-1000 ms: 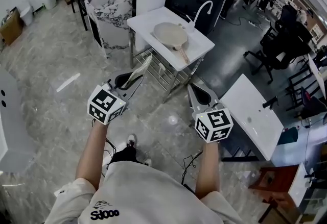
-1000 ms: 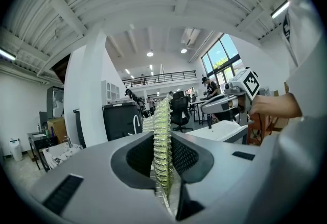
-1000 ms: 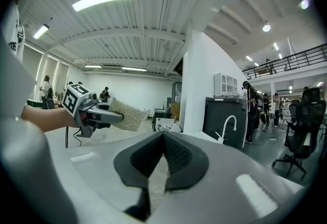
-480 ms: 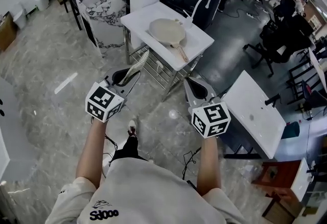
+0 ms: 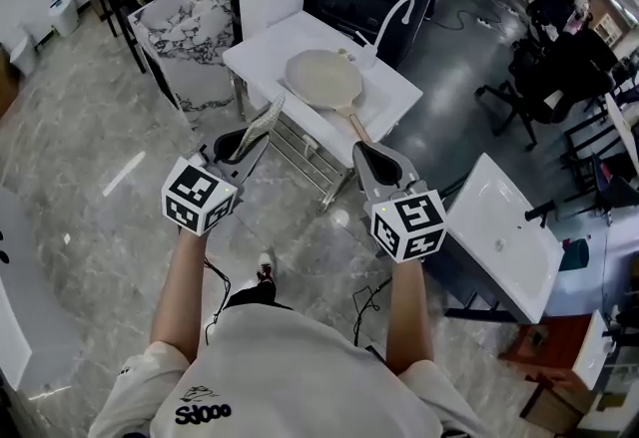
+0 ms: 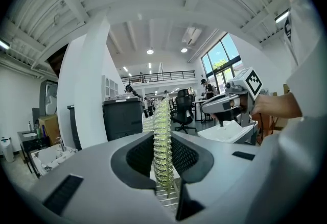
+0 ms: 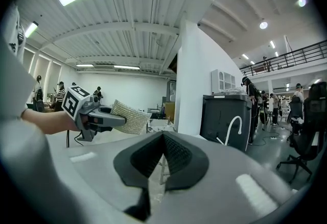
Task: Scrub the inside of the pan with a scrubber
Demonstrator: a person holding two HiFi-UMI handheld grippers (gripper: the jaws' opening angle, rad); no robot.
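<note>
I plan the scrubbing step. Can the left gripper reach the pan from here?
Probably not yet: the left gripper, shut on the scrubber, hangs short of the table; nothing blocks the pan.

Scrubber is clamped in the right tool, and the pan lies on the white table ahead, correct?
No: the scrubber is clamped in the left tool, as the left gripper view shows. The right tool is shut and empty. The pan lies on the white table ahead.

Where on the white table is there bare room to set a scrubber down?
Bare: the left corner of the table, beside the pan, and the right end between its handle and the faucet. Crowded: the middle, filled by the pan.
</note>
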